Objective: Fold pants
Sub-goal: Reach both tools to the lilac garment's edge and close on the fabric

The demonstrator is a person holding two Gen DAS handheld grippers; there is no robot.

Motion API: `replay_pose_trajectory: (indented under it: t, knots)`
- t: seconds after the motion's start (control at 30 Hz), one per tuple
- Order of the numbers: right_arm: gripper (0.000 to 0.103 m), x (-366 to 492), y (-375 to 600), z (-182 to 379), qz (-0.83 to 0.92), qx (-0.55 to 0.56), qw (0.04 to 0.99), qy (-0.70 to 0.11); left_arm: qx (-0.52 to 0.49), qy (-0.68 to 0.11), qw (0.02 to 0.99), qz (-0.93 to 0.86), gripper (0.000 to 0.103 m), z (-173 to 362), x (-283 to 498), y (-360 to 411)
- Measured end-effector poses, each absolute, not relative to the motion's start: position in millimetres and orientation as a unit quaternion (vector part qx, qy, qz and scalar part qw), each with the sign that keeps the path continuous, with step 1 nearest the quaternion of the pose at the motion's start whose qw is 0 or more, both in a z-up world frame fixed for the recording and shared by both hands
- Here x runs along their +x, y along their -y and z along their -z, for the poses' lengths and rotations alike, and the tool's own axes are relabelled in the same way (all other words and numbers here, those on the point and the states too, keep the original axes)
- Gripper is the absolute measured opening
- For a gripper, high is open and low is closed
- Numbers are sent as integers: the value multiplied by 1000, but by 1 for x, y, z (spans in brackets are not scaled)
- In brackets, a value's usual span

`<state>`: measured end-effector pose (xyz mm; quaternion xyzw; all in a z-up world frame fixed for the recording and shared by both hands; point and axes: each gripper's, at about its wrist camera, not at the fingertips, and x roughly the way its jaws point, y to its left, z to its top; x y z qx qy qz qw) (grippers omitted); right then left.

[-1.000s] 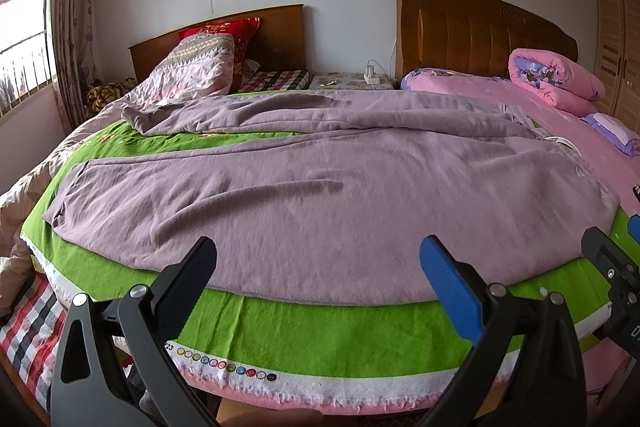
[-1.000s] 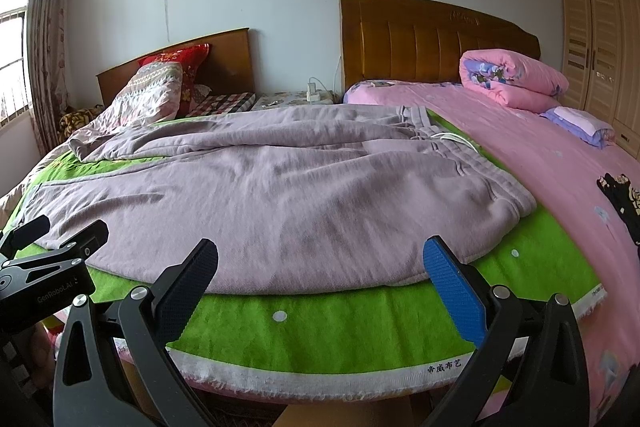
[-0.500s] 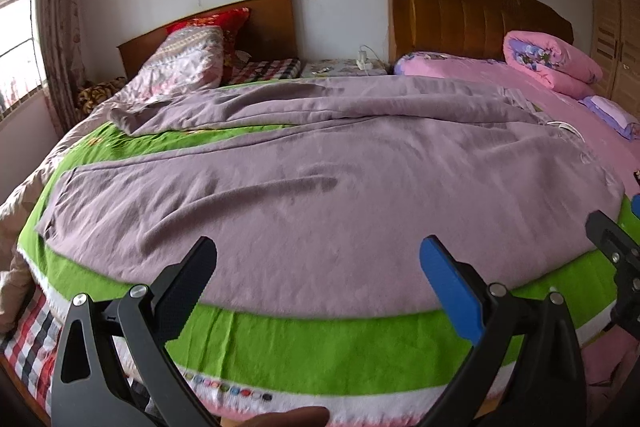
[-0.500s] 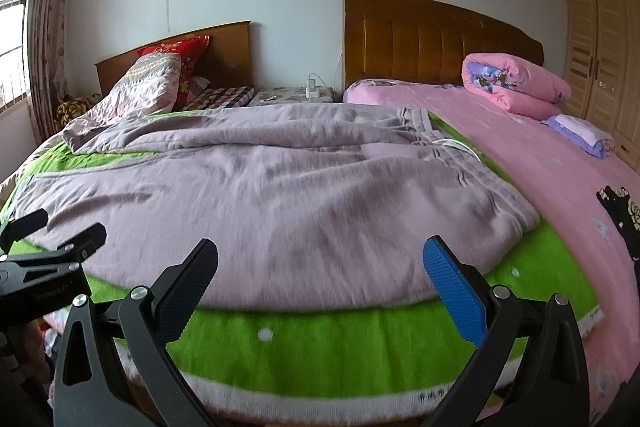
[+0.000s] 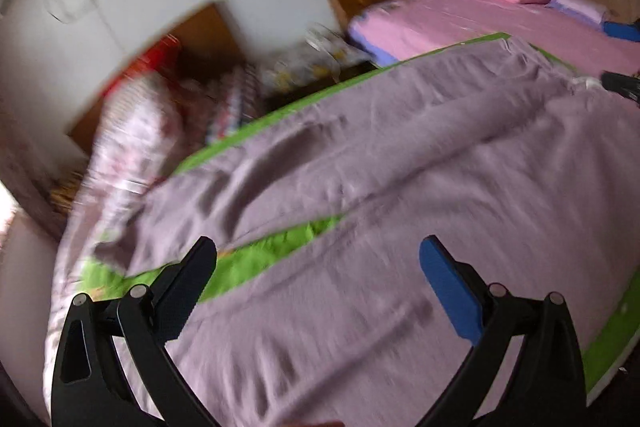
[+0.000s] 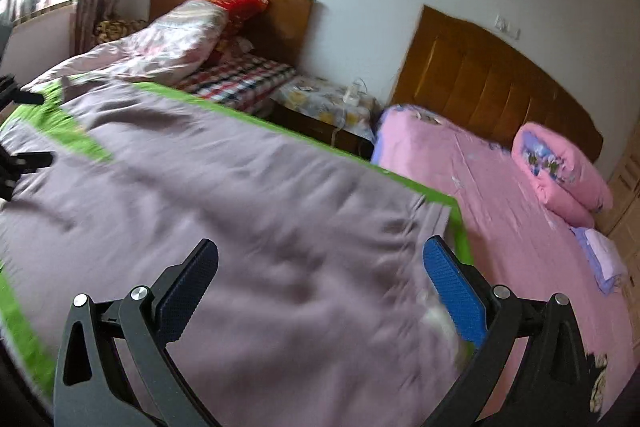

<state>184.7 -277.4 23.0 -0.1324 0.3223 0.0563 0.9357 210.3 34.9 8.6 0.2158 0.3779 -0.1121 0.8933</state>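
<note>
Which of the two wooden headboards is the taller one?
The headboard behind the pink-sheeted bed is taller; the other headboard, with the red pillow, is lower.

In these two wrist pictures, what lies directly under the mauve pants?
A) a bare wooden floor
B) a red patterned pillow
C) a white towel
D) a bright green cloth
D: the wrinkled mauve fabric pants are spread on the bright green cloth, which shows between the two legs and along the pants' edges.

Mauve pants (image 5: 400,163) lie on a bright green sheet (image 5: 280,239); pink bedspread (image 6: 500,195), red-checked blanket (image 6: 240,83).
</note>
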Motion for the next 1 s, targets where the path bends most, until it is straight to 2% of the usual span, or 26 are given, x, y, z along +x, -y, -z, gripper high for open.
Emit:
replay_pose_trajectory:
  t: [0.07, 0.17, 0.23, 0.33, 0.43, 0.5, 0.53, 0.57, 0.63, 0.7, 0.73, 0.77, 0.83, 1.0]
  knots:
    - [99, 240, 305, -17, -59, -102, 927, -357, 217, -376, 887, 155, 102, -9, 258, -41]
    - [99, 312, 345, 3, -75, -54, 911, -401, 248, -314, 896, 190, 101, -3, 307, -41]
    - [99, 360, 366, 23, -94, -37, 897, -431, 255, -349, 871, 233, 101, 10, 354, -38]
    - [99, 413, 375, 53, -120, -71, 873, -467, 225, -400, 844, 277, 101, 27, 413, -38]
    - [97, 450, 381, 71, -149, -90, 861, -478, 206, -413, 839, 289, 98, 37, 452, -42]
    - [90, 466, 385, 78, -167, -92, 853, -486, 201, -427, 827, 307, 83, 45, 480, -43]
    - [79, 474, 388, 83, -181, -84, 843, -499, 199, -435, 819, 315, 80, 48, 490, -43]
    - [76, 481, 389, 88, -191, -77, 834, -512, 196, -446, 810, 326, 77, 53, 501, -41]
    - [76, 486, 393, 90, -215, -57, 828, -515, 192, -457, 798, 343, 76, 59, 511, -42]
    - [67, 484, 394, 87, -238, -58, 822, -515, 178, -470, 780, 373, 76, 64, 521, -39]
    - [56, 481, 395, 86, -244, -55, 820, -515, 176, -472, 773, 384, 76, 67, 522, -36]
    - [35, 476, 394, 84, -250, -60, 820, -511, 177, -473, 769, 393, 76, 69, 522, -35]
    - [22, 462, 388, 76, -245, -99, 830, -491, 175, -477, 760, 405, 76, 71, 527, -36]
    - [17, 411, 361, 39, -202, -195, 870, -406, 172, -486, 746, 420, 77, 78, 542, -37]
